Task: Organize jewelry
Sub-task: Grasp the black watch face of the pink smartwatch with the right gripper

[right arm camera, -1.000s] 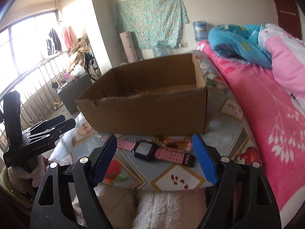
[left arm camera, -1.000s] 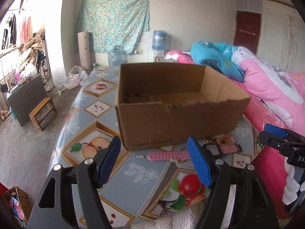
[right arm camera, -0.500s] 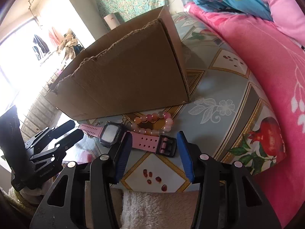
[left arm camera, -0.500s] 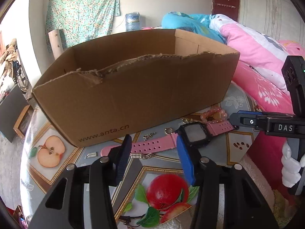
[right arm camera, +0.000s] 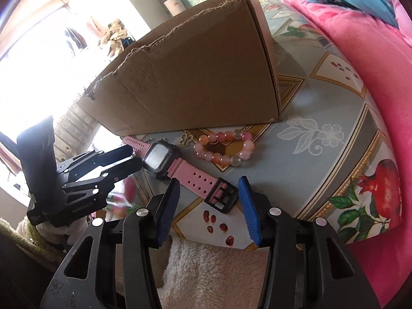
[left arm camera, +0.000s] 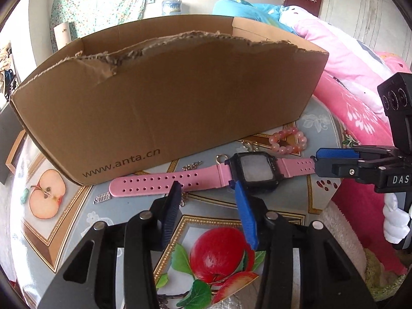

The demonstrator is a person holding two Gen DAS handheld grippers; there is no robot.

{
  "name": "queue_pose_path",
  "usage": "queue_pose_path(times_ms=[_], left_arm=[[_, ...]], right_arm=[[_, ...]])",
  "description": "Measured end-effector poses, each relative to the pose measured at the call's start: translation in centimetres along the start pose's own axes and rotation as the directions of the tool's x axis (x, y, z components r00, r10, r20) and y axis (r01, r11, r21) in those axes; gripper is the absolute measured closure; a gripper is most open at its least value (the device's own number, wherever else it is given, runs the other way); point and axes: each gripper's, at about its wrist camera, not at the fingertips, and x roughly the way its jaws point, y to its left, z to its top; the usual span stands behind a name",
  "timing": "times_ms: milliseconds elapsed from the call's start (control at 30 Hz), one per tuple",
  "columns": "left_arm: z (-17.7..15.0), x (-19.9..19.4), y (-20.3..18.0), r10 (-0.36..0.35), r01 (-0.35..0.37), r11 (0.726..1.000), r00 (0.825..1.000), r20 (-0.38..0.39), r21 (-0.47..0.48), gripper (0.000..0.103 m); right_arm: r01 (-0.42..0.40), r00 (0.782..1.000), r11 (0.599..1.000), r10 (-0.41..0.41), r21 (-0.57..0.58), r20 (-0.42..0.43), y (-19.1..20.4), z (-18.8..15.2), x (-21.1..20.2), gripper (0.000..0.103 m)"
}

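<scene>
Pink watch (left arm camera: 195, 177) — both grippers straddling its strap.

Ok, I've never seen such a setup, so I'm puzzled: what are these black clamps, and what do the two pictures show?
A person holds a two-finger gripper in each hand, each with a camera looking forward along it. One picture looks over the left gripper, the other over the right gripper. On the fruit-patterned table lie a pink watch, a bead bracelet and metal trinkets, before a cardboard box. Both jaws have just been closing around the watch's strap; neither seems to pinch it yet.
</scene>
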Motion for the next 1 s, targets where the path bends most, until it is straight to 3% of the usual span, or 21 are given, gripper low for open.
queue_pose_path(times_ms=[167,300,433,567,800,1000], left_arm=[[-0.3,-0.4,0.2,0.012,-0.012,1.0,1.0,0.012,0.008,0.061],[-0.5,-1.2,0.3,0.029,-0.03,0.999,0.999,0.036,0.02,0.061],[-0.9,-1.6,0.8,0.047,-0.048,0.999,0.998,0.042,0.023,0.061],[-1.1,-1.7,1.1,0.058,-0.058,0.998,0.997,0.051,0.013,0.061],[-1.4,-1.6,1.6,0.011,-0.012,1.0,0.999,0.053,0.01,0.077],[-1.6,-0.9,2.1,-0.029,0.03,0.999,0.999,0.037,-0.019,0.087]], right_arm=[[0.037,0.999,0.999,-0.037,-0.037,-0.007,0.7,-0.4,-0.5,0.058],[0.067,0.997,0.994,-0.063,-0.09,0.044,2.1,0.0,-1.4,0.056],[0.062,0.996,0.977,-0.049,-0.202,0.068,4.7,0.8,-0.8,0.054],[0.112,0.993,0.937,-0.094,-0.332,0.068,7.4,1.2,1.3,0.053],[0.157,0.987,0.88,-0.153,-0.449,0.045,9.3,1.5,3.9,0.053],[0.168,0.983,0.859,-0.186,-0.484,0.01,9.2,1.5,4.7,0.053]])
